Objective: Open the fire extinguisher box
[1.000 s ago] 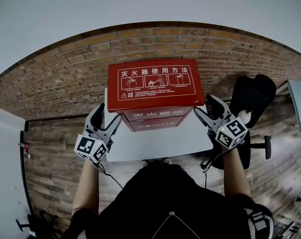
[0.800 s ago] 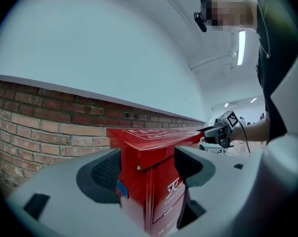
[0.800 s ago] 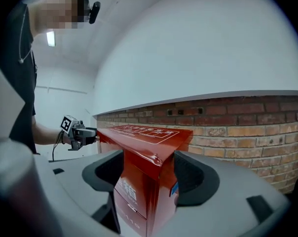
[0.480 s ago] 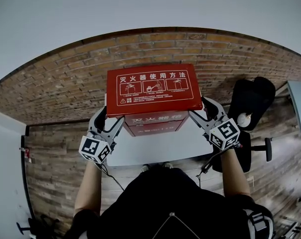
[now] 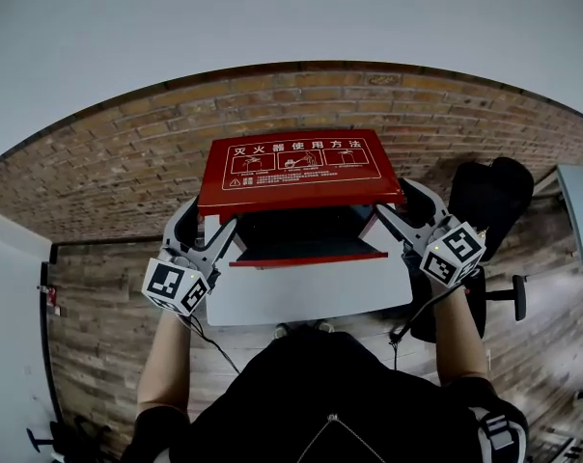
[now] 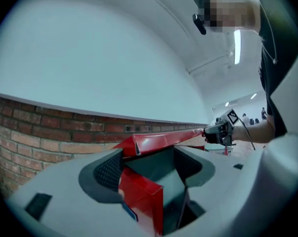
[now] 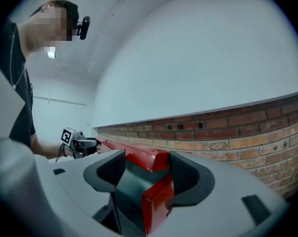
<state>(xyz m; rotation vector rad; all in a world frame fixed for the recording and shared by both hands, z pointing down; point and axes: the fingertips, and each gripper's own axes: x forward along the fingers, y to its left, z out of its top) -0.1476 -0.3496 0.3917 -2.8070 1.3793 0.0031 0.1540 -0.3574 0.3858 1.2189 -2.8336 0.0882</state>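
Both open-jawed: my left gripper (image 5: 203, 222) and right gripper (image 5: 398, 206) each cradle a lid (image 5: 299, 167) corner. The box (image 5: 306, 258) sits between them, partly open. I'd raise both sides evenly, arcing back about the rear edge.

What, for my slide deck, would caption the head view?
Both open, the left gripper and right gripper prop up the red lid of the fire extinguisher box on a white table.

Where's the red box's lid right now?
In the head view, the red metal lid is tilted up over its red box by the brick wall, front corners between the jaws of the left gripper and right gripper.
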